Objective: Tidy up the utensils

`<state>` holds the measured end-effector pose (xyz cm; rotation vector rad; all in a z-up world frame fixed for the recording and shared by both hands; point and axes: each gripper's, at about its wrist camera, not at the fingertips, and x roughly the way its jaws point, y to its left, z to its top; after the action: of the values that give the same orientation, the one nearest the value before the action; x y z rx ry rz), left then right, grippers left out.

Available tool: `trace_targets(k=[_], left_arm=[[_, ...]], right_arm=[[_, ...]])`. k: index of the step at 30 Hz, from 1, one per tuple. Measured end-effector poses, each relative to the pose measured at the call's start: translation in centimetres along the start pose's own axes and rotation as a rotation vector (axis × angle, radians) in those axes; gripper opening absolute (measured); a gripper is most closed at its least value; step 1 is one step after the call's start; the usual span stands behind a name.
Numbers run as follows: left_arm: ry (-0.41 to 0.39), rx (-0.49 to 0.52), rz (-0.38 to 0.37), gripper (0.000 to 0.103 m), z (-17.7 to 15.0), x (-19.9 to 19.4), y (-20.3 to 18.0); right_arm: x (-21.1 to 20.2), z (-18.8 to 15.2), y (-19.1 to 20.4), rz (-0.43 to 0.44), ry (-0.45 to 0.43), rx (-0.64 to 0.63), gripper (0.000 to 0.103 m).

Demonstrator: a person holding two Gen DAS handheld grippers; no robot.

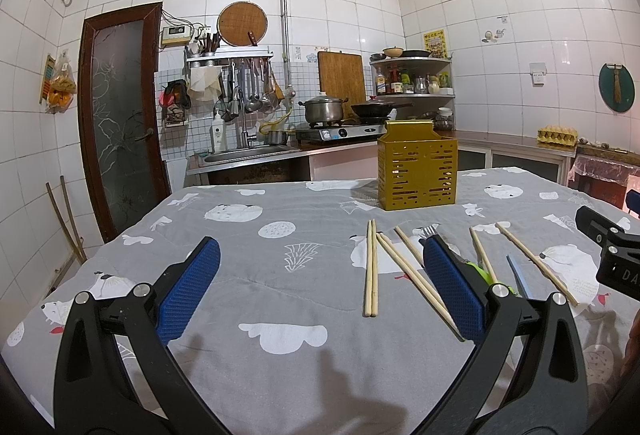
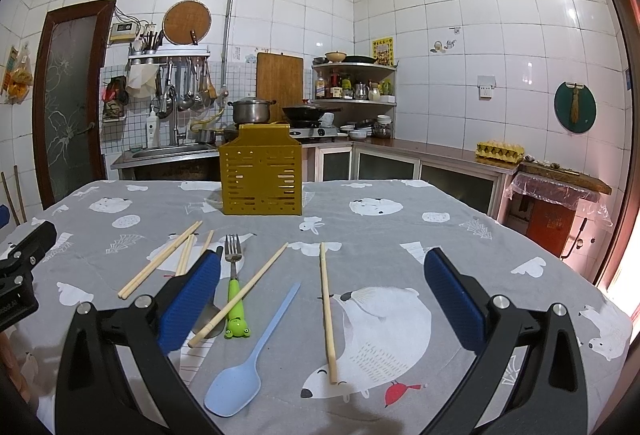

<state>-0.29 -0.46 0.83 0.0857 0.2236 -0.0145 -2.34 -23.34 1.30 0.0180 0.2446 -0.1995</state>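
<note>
Left gripper (image 1: 320, 285) nearest the lens in the left wrist view, blue-padded fingers (image 1: 190, 293) spread wide, nothing between them, hovering over the table (image 1: 248, 275) with its grey animal-print cloth. Right gripper (image 2: 322, 289) same deal in the right wrist view: jaws wide apart, empty, above the cloth.

Between the right gripper's fingers lie a light blue spoon (image 2: 250, 361), bowl toward the camera, and a single chopstick (image 2: 327, 311) running roughly straight away from the lens. Just left of the spoon, a fork (image 2: 234, 275) with a green frog handle, tines pointing away. Another chopstick (image 2: 238, 295) lies diagonally across the fork's handle. Further left, a bunch of chopsticks (image 2: 160, 261) spread out, partly hidden behind the left finger of that gripper.

Left wrist view: a pair of chopsticks (image 1: 371, 267) lies side by side, touching, in the gap between the fingers. More chopsticks fan out to the right, some blocked by the right finger.

Yellow slotted utensil holder (image 2: 261, 173) stands upright at the far side of the table, well apart from all the utensils; cannot see inside it.

Behind: tiled kitchen, sink (image 1: 248, 153), stove with a pot (image 1: 323, 109) and a wok (image 1: 378, 109).
</note>
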Motion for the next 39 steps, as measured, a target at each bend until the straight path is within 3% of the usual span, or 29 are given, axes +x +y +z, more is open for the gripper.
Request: trace_targets(k=[9,21,30,33,39], left_arm=[[0.000,-0.011,0.020,0.098,1.8,-0.9,0.5],[0.042,-0.012,-0.013,0.098,0.4,0.0,0.7],[0.129,-0.013,-0.017,0.098,0.3,2.3,0.9],[0.147,-0.017,-0.045,0.098,1.4,3.3,1.0],[0.212,-0.056,-0.088,0.098,3.9,6.8,1.5]], right_arm=[[-0.4,0.2,0.1,0.032,-0.010,0.014,0.099],[-1.4,0.1,0.7,0.035,-0.041,0.005,0.099],[0.7,0.4,-0.2,0.034,0.059,0.037,0.099],[2.4,1.1,0.1,0.006,0.101,0.003,0.099],[6.3,3.4,-1.0,0.047,0.180,0.042,0.099]])
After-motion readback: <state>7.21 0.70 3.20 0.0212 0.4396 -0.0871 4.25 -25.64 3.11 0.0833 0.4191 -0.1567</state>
